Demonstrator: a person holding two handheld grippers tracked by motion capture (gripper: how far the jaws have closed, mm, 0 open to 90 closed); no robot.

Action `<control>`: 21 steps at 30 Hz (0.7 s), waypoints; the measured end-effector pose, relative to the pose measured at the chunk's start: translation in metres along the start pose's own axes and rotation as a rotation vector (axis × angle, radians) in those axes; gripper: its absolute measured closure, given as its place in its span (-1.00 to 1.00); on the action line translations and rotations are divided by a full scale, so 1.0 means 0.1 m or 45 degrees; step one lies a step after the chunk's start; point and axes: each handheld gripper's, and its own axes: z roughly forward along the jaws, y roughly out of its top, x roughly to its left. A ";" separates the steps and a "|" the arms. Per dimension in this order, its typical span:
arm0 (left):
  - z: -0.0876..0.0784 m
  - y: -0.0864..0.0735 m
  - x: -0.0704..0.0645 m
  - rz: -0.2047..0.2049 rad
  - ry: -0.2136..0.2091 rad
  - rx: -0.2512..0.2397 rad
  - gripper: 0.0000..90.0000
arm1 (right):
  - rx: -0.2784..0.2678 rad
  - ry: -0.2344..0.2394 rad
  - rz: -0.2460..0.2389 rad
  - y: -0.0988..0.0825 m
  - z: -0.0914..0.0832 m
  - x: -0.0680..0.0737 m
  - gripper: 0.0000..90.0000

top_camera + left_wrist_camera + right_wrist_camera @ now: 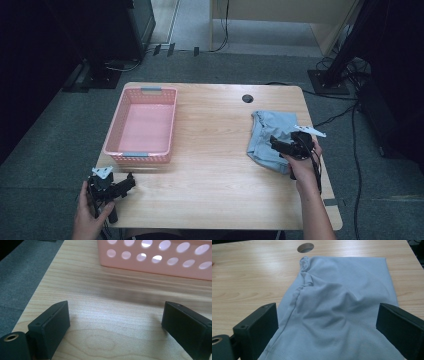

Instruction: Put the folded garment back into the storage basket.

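A light blue folded cloth (270, 134) lies on the right side of the wooden table (215, 150). My right gripper (278, 145) hovers over the cloth's near part, jaws wide apart; in the right gripper view the wrinkled cloth (337, 307) spreads between and beyond them, and the right gripper (327, 327) holds nothing. A pink perforated basket (144, 124) stands empty at the table's left. My left gripper (131, 182) is at the near left corner, open, just short of the basket's near wall (160, 257), with bare wood between the left gripper (115, 322) jaws.
A round cable hole (247, 98) sits at the table's far edge, also seen beyond the cloth (305, 247). Grey carpet surrounds the table, with cables and a black stand base (327, 80) at the far right and dark equipment at the far left.
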 end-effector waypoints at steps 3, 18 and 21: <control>0.00 0.00 0.00 0.000 0.000 0.000 -0.82 | -0.004 -0.027 0.010 -0.02 0.05 -0.01 -0.88; 0.00 0.00 0.00 0.002 0.000 0.000 -0.82 | 0.068 -0.051 0.004 -0.09 0.33 0.01 -0.88; 0.00 0.00 0.00 0.001 0.000 0.001 -0.82 | 0.074 -0.067 0.022 -0.08 0.38 0.02 -0.88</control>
